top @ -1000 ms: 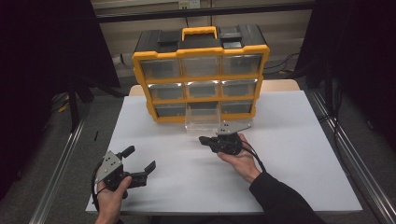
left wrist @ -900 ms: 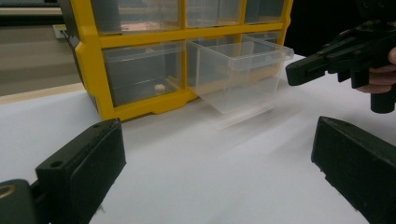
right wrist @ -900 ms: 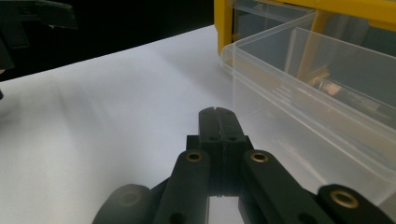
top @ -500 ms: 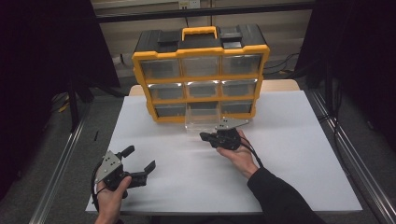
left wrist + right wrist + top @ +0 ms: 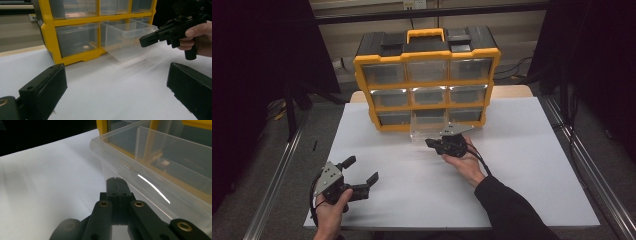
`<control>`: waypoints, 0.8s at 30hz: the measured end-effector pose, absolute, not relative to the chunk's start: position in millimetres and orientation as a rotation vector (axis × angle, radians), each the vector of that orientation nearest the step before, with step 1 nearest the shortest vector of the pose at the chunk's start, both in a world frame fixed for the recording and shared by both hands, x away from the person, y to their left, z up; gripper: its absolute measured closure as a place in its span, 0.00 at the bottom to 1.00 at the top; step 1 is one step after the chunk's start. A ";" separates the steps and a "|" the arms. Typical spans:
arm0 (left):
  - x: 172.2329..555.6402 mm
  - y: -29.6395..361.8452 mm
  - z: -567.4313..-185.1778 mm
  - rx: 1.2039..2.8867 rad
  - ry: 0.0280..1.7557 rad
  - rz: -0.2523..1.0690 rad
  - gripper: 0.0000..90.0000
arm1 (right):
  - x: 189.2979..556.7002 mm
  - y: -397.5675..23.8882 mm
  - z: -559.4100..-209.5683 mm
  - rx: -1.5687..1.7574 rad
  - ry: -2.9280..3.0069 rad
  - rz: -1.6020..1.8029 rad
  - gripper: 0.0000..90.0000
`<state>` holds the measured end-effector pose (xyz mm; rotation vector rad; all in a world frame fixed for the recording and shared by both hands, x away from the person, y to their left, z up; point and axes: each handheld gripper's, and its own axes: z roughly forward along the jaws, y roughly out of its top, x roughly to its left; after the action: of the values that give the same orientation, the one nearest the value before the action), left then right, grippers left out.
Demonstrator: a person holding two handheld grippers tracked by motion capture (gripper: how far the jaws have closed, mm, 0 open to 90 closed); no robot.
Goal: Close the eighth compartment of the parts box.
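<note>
The right gripper (image 5: 116, 185), jaws pressed together and empty, is sitting just before the cabinet's (image 5: 427, 75) pulled-out clear drawer (image 5: 127, 40); the left gripper (image 5: 354, 181) is gaping. Probably light, slippery: take its front lip.

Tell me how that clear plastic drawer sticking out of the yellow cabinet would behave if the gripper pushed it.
The clear drawer looks thin-walled and I see nothing in it, so it is probably light and would slide easily. Its glossy walls, which catch a bright glare, may be slippery against the shut right gripper. Pulled well out of the yellow cabinet, it could tilt or drop free.
</note>
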<state>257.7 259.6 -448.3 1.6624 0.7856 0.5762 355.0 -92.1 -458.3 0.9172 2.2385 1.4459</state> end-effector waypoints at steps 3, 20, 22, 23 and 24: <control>257.7 260.1 -448.1 1.664 0.785 0.579 0.03 | 356.0 -90.3 -459.3 0.911 2.240 1.442 1.00; 257.8 260.0 -448.3 1.658 0.785 0.576 0.03 | 360.2 -91.7 -464.2 0.932 2.203 1.443 1.00; 257.5 260.0 -448.2 1.657 0.788 0.580 0.03 | 360.4 -91.7 -464.6 0.934 2.201 1.443 1.00; 257.5 259.9 -448.1 1.656 0.788 0.581 0.03 | 360.7 -92.1 -464.5 0.935 2.193 1.444 1.00; 257.5 259.9 -448.1 1.656 0.788 0.581 0.03 | 360.7 -92.1 -464.5 0.935 2.193 1.444 1.00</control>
<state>257.5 259.9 -448.1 1.6558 0.7875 0.5808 360.7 -92.1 -464.5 0.9350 2.1929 1.4437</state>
